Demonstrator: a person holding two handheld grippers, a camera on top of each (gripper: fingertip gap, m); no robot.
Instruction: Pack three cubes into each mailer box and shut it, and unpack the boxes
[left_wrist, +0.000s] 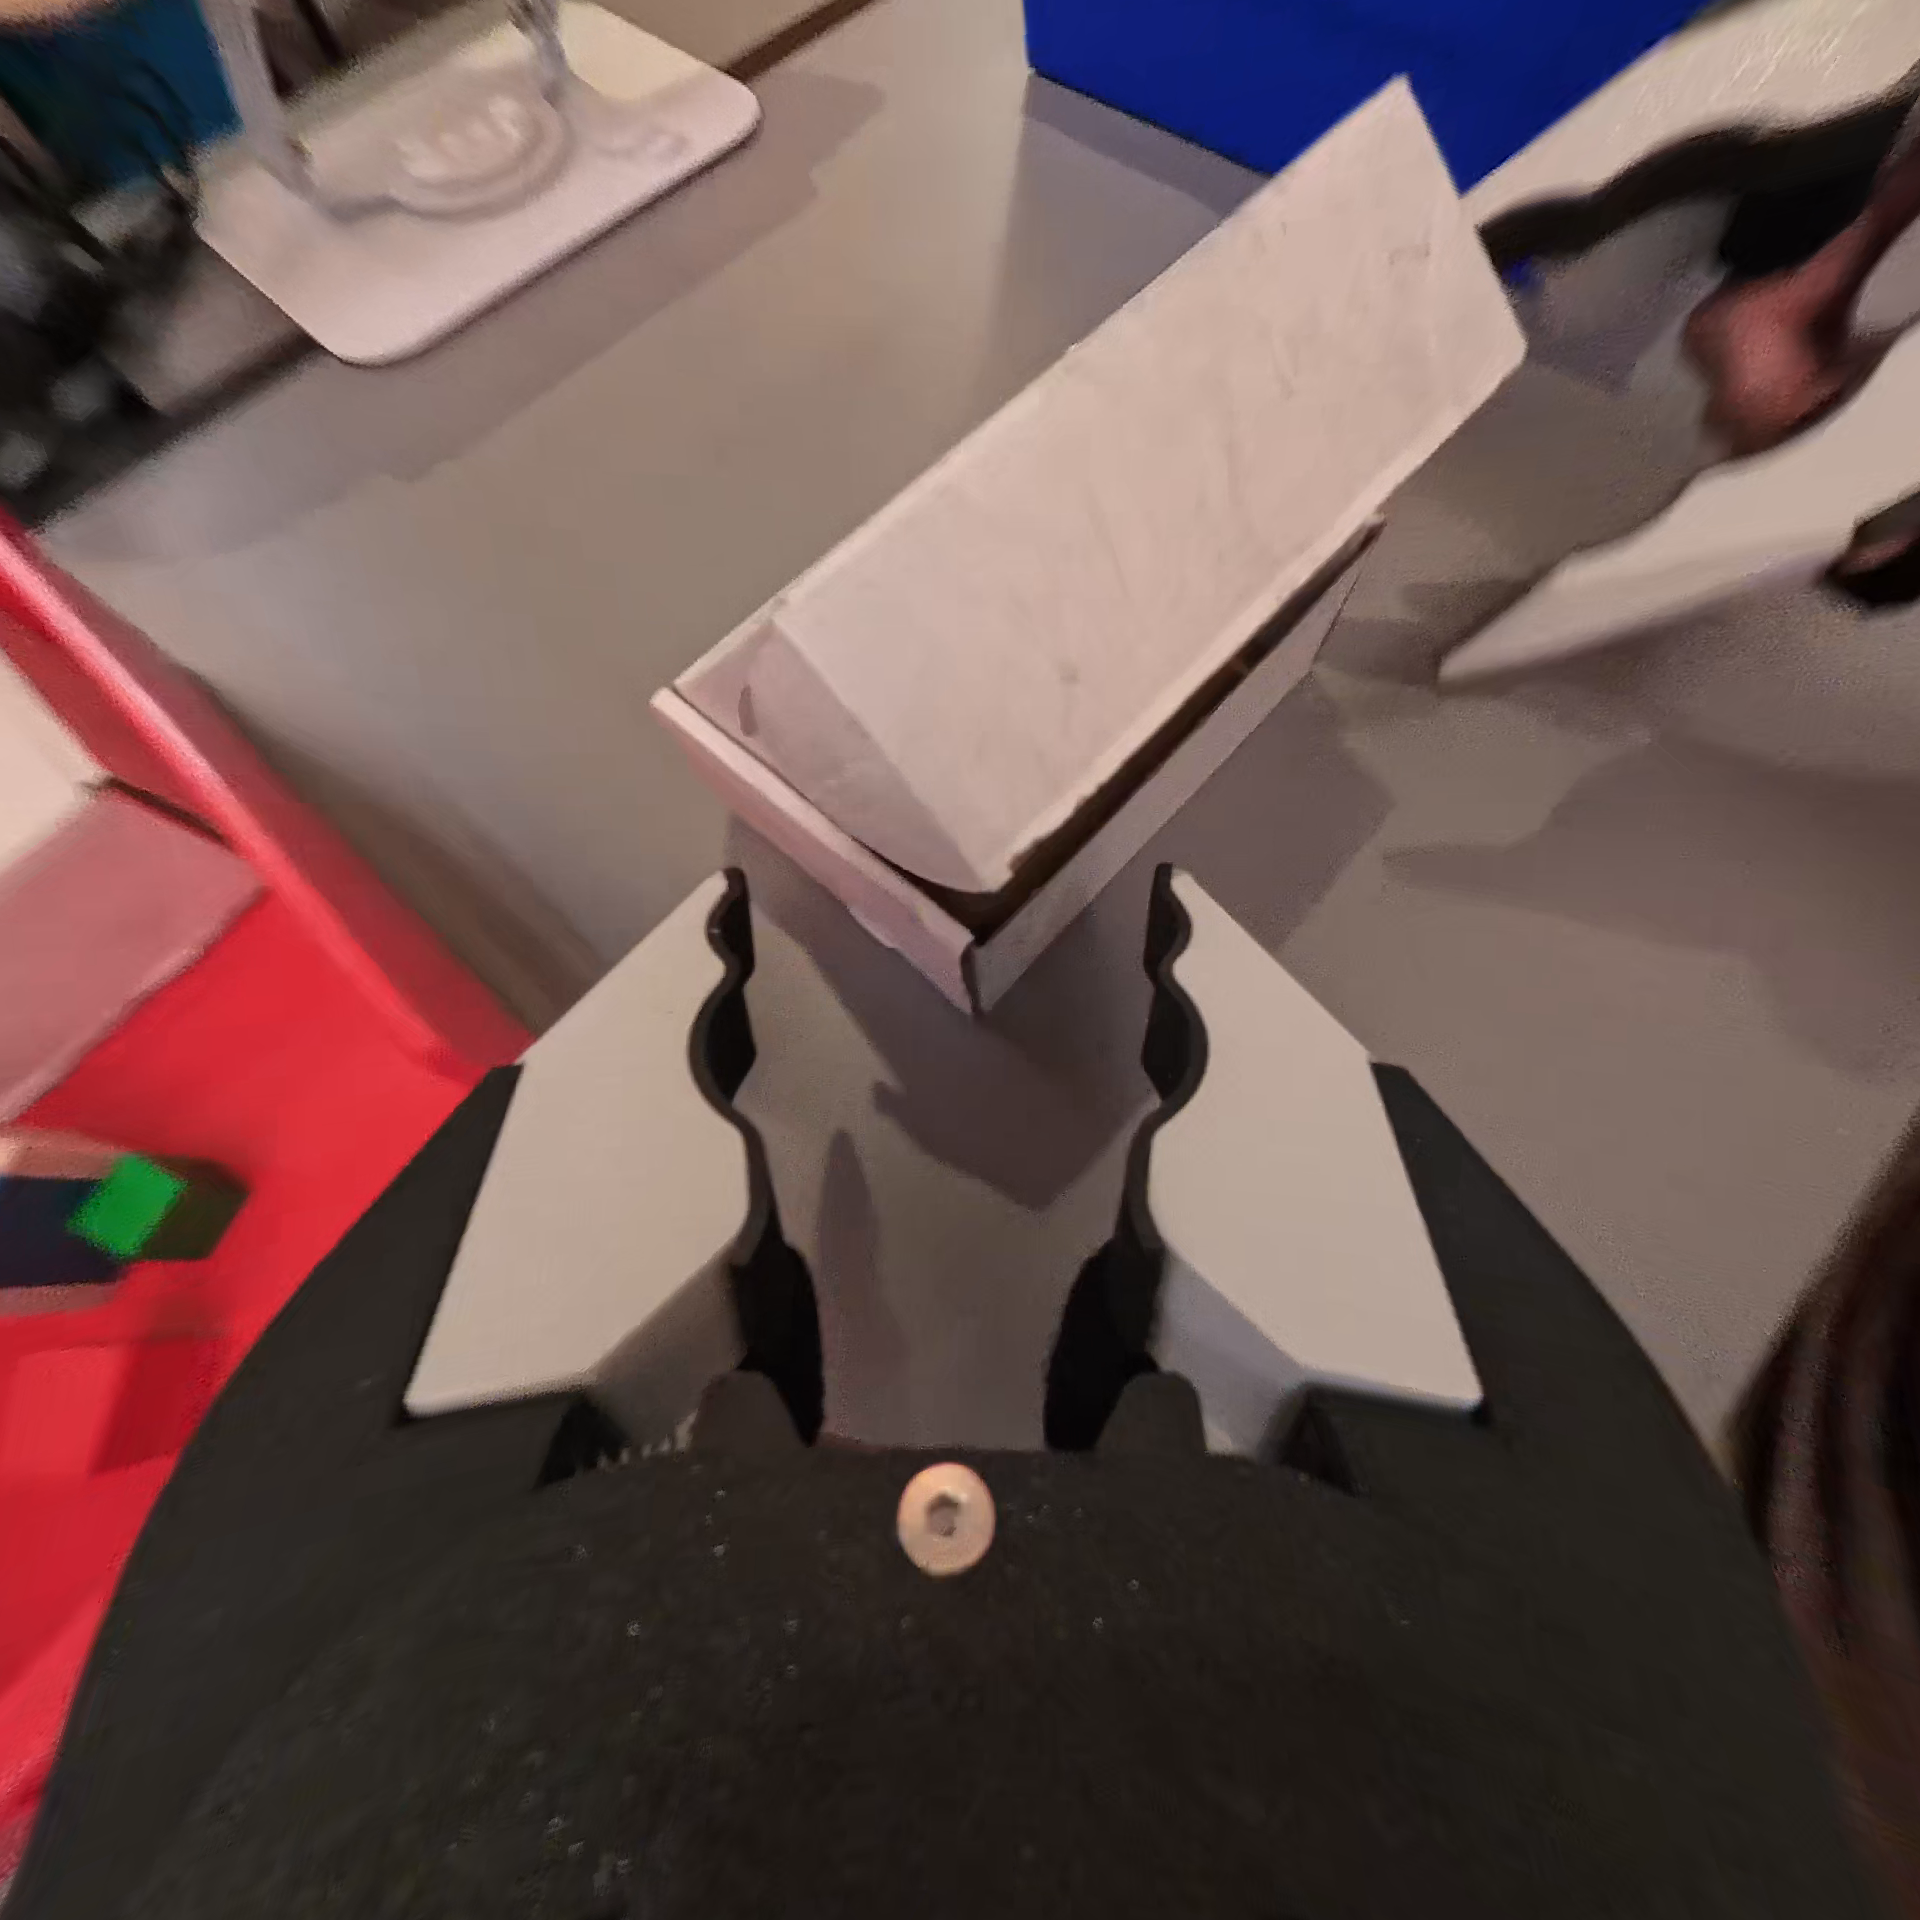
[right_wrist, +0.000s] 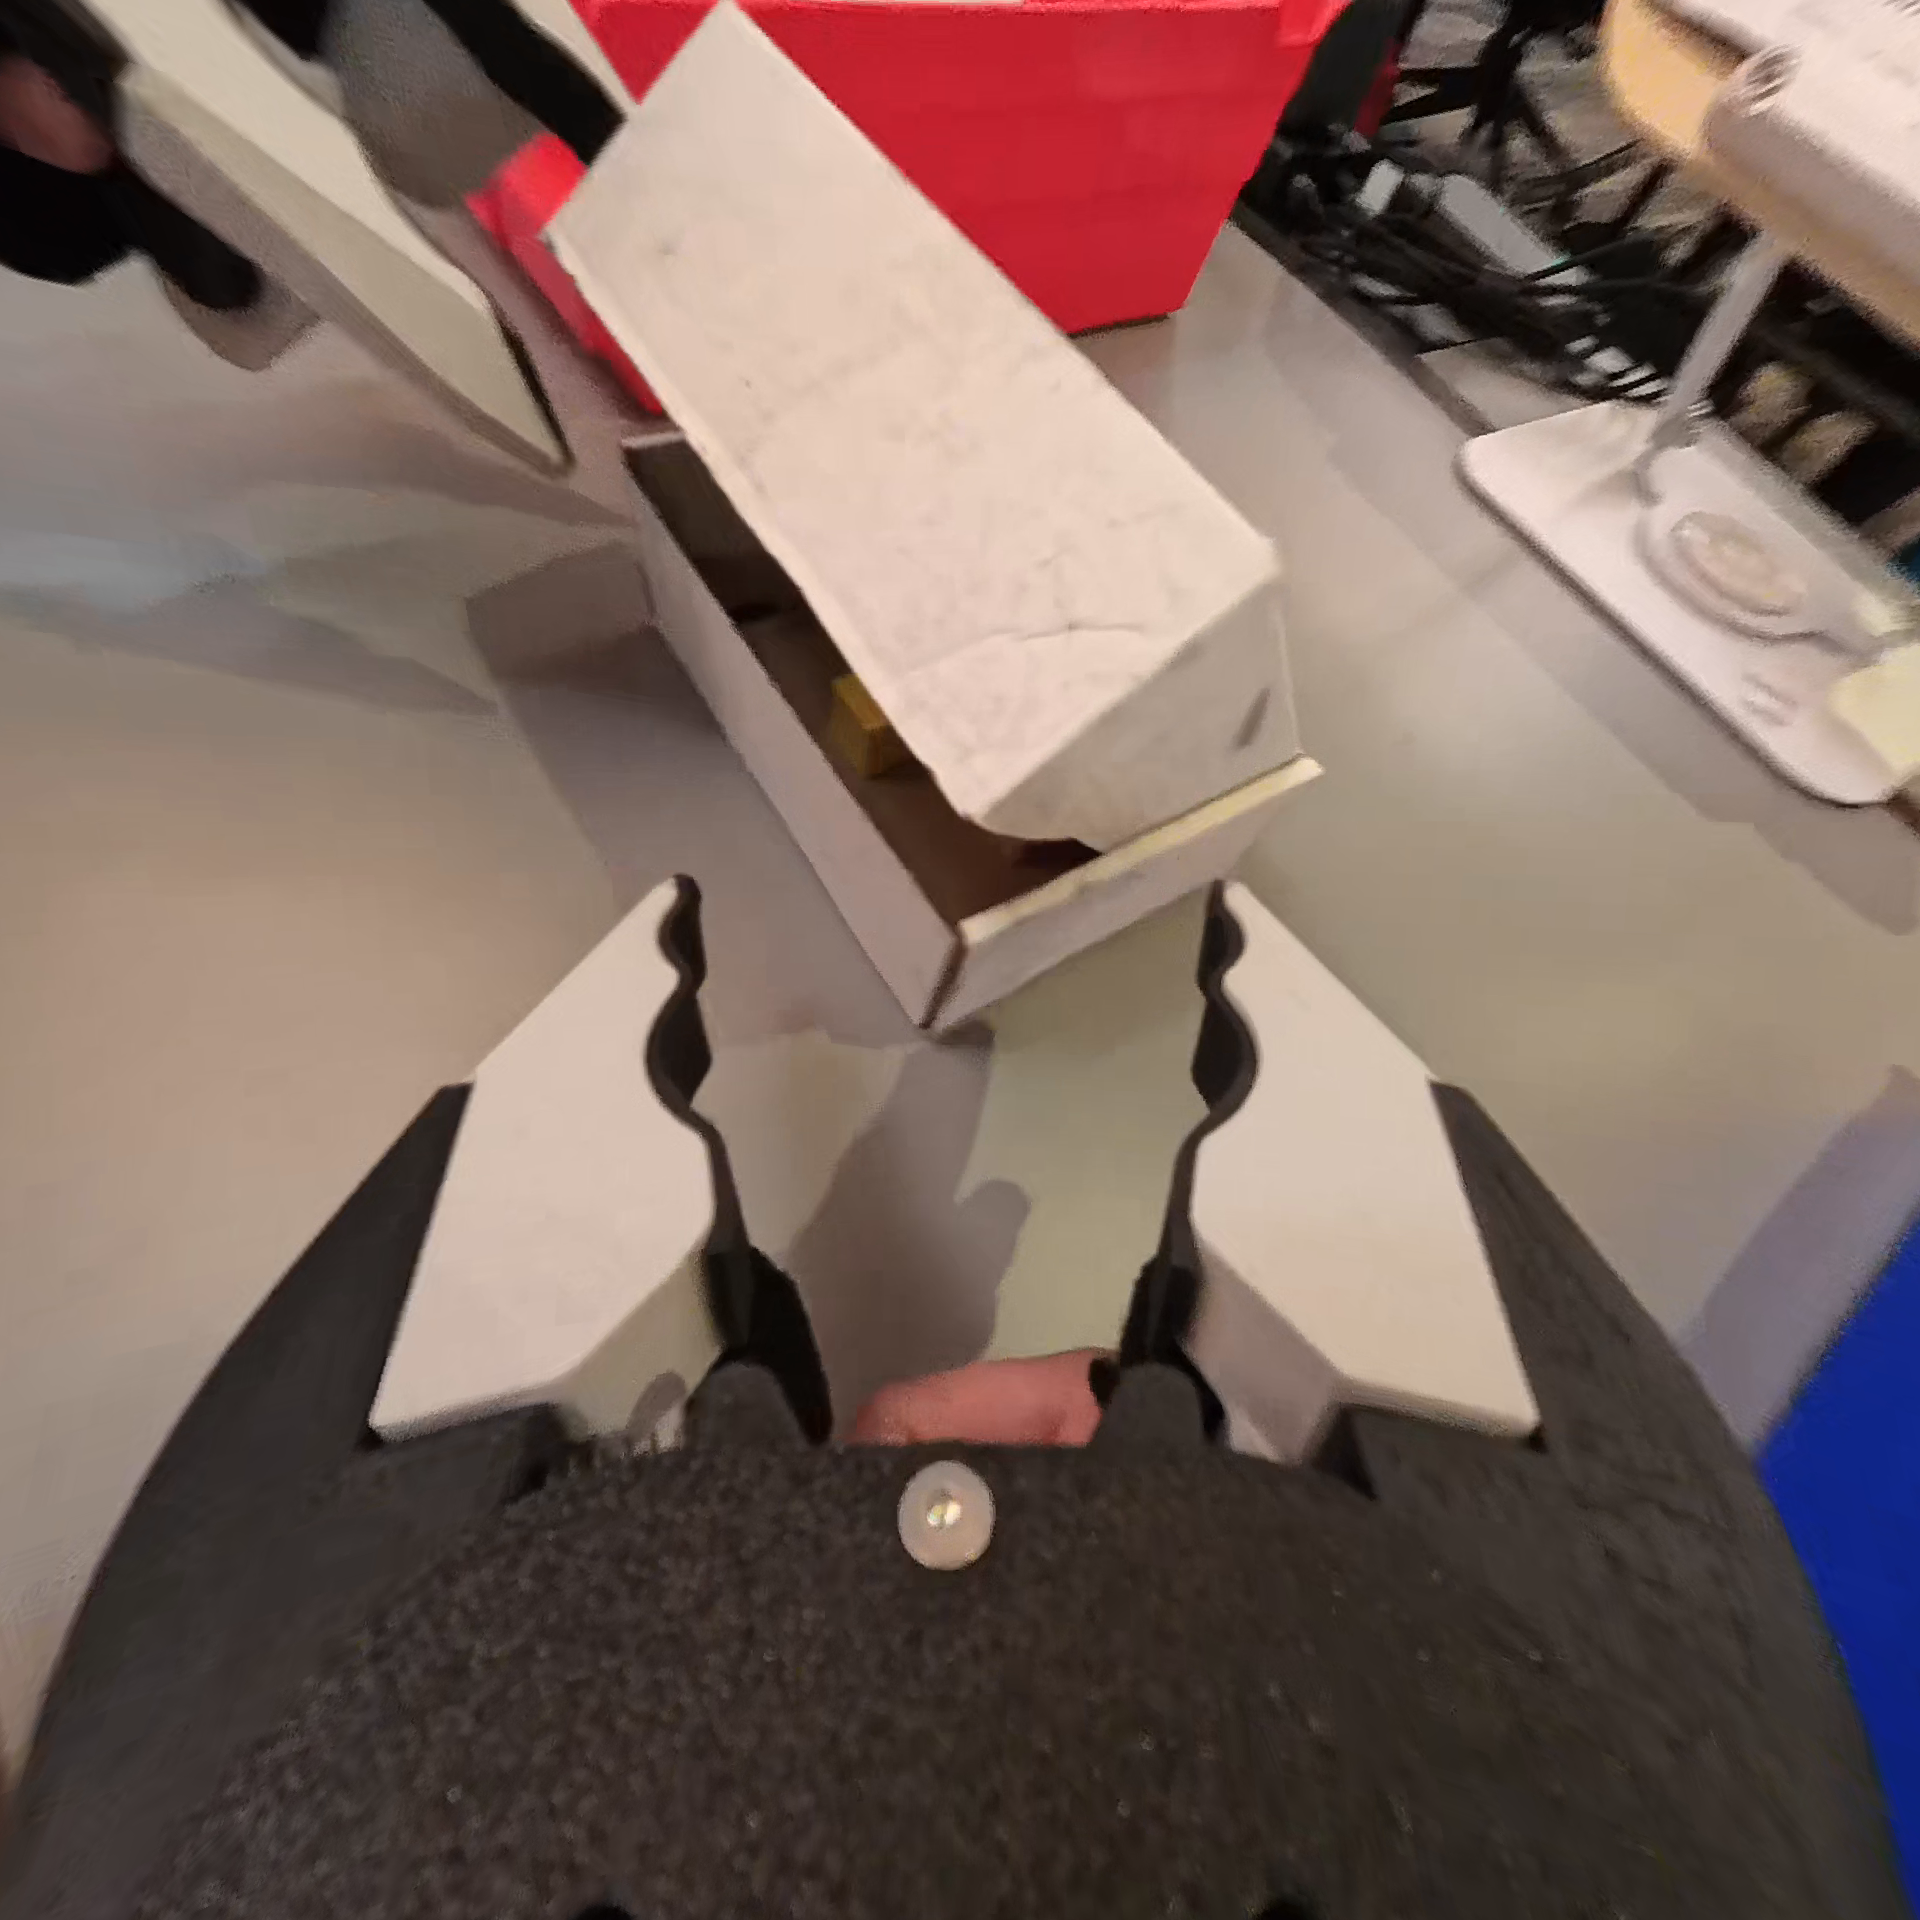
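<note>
A white mailer box (left_wrist: 1049, 644) sits on the grey table with its lid partly raised; it also shows in the right wrist view (right_wrist: 935, 582). Through the gap a yellow cube (right_wrist: 868, 727) shows inside. My left gripper (left_wrist: 945, 914) is open and empty, just short of the box's near corner. My right gripper (right_wrist: 945, 925) is open and empty, just short of the box's near end. The other gripper shows far off in each view, at the upper right of the left wrist view (left_wrist: 1766, 343) and the upper left of the right wrist view (right_wrist: 312, 208).
A red bin (left_wrist: 208, 1039) stands at the left, with a white box (left_wrist: 94, 883) and a green cube (left_wrist: 130, 1205) in it; it is behind the mailer box in the right wrist view (right_wrist: 1039, 156). A white stand base (left_wrist: 468, 187) lies at the table's far edge. A blue panel (left_wrist: 1299, 62) is behind. The right gripper is farther from the green cube (left_wrist: 130, 1205), some 35 cm, than the left, some 20 cm.
</note>
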